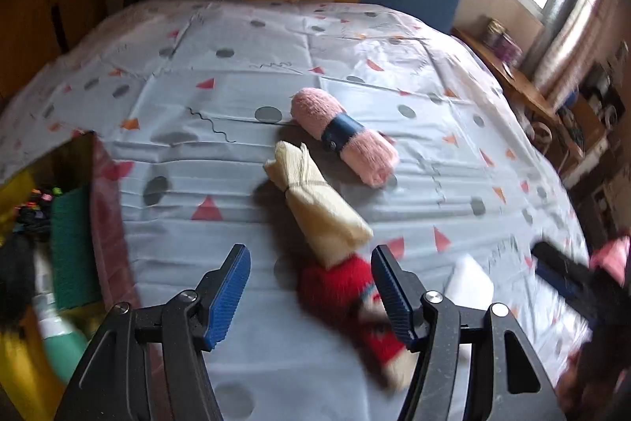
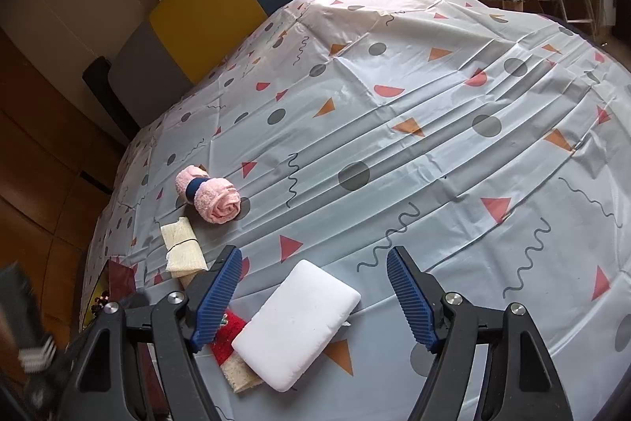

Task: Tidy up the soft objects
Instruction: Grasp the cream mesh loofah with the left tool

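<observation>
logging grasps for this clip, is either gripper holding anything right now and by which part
Nothing is held. The left gripper is open above the red knitted item, and the right gripper is open over the white sponge, pads clear of both.

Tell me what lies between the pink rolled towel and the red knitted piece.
The cream folded cloth tied with a thin band lies between the pink rolled towel and the red knitted piece, clearest in the left wrist view.

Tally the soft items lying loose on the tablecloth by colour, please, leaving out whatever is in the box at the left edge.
Pink: 1, rolled towel
Cream: 1, tied cloth bundle
Red: 1, knitted item
White: 1, sponge block
Total: 4
</observation>
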{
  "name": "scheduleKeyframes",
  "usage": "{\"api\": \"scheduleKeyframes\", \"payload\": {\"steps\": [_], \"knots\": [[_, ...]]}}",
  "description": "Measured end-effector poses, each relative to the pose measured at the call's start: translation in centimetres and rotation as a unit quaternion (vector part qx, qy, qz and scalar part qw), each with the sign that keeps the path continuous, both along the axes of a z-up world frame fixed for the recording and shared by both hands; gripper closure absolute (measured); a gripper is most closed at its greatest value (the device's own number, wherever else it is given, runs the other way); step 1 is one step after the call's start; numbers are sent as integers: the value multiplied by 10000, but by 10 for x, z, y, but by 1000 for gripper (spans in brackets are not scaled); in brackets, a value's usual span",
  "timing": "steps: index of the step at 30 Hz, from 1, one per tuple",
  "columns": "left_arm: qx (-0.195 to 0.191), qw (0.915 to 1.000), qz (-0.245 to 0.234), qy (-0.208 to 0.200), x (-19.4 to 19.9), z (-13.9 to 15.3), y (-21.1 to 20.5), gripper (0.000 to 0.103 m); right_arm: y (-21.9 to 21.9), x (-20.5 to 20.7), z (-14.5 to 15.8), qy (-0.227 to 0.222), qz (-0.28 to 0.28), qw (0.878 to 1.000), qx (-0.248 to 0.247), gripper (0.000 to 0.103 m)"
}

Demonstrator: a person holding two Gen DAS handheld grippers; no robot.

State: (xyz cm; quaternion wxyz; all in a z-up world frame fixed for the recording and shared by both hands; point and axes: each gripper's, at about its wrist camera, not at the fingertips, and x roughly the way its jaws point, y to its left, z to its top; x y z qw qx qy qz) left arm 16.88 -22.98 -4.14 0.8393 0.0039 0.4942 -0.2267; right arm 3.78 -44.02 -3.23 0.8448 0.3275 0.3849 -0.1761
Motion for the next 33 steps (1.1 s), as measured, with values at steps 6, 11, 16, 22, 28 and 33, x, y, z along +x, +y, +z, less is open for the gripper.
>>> {"api": "scheduleKeyframes", "payload": {"steps": [6, 11, 16, 22, 28, 33], "knots": [[-378, 9973, 386, 488, 38, -22, -7, 38, 0, 3, -3, 39, 41, 10000, 65, 26], [-440, 9930, 581, 932, 58, -45, -15, 41, 0, 6, -6, 99, 66, 9999, 26, 26], [-38, 9969, 409, 675, 57, -46, -29, 58, -2, 8, -10, 194, 44, 9998, 7, 26], [39, 9988, 56, 489, 45, -35, -30, 77, -5, 9, -14, 294, 7, 9996, -14, 26], [59, 9998, -145, -143, 19, -2, -13, 79, -5, 12, -24, 550, 105, 9983, 157, 26], [34, 9971, -562, -521, -17, 18, -2, 79, -2, 14, -36, 727, 276, 9960, 448, 26]]}}
